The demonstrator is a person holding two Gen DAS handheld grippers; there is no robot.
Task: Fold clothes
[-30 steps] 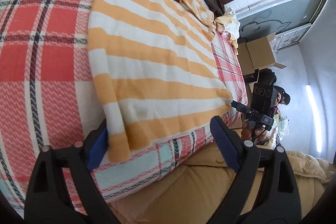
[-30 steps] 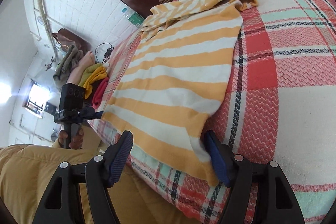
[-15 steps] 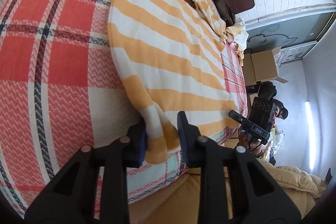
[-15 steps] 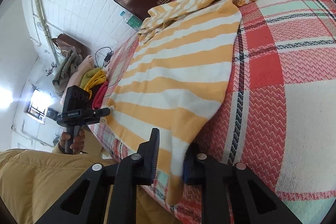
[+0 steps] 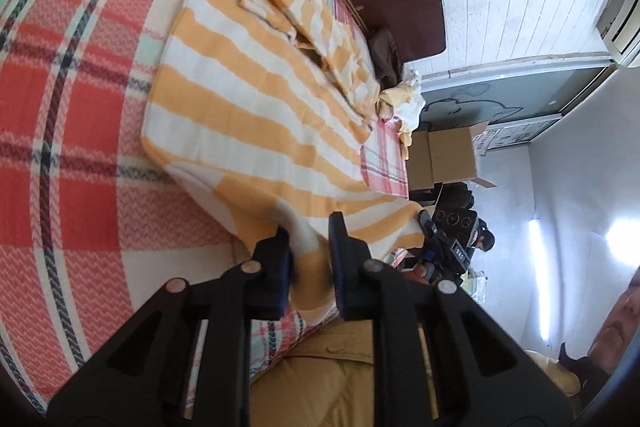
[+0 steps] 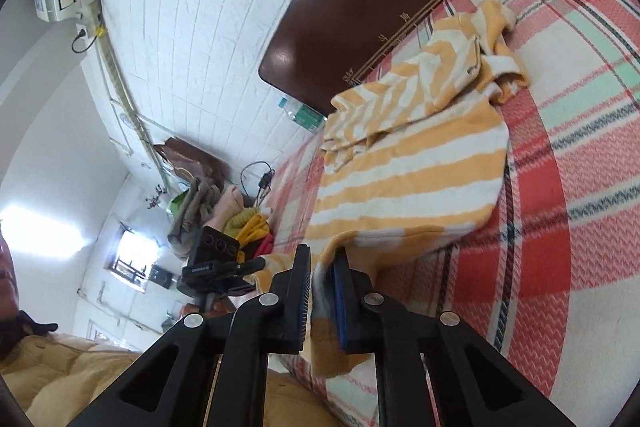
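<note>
Orange-and-white striped knit sweater (image 5: 256, 99) lies flat on the red plaid bedspread (image 5: 72, 131), its hem lifted at the bedspread's near edge, pinched by my left gripper (image 5: 310, 259) and right gripper (image 6: 320, 291); soft, floppy, light, best held by hem corners, I judge.

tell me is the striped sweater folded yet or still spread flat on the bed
Partly lifted, not folded: both tongs, left and right, grip the striped sweater hem, raised off the bed.

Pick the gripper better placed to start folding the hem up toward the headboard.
Neither: it probably takes both. The left gripper and right gripper each have jaws shut on a hem corner of the striped sweater, already lifted off the bed.
</note>
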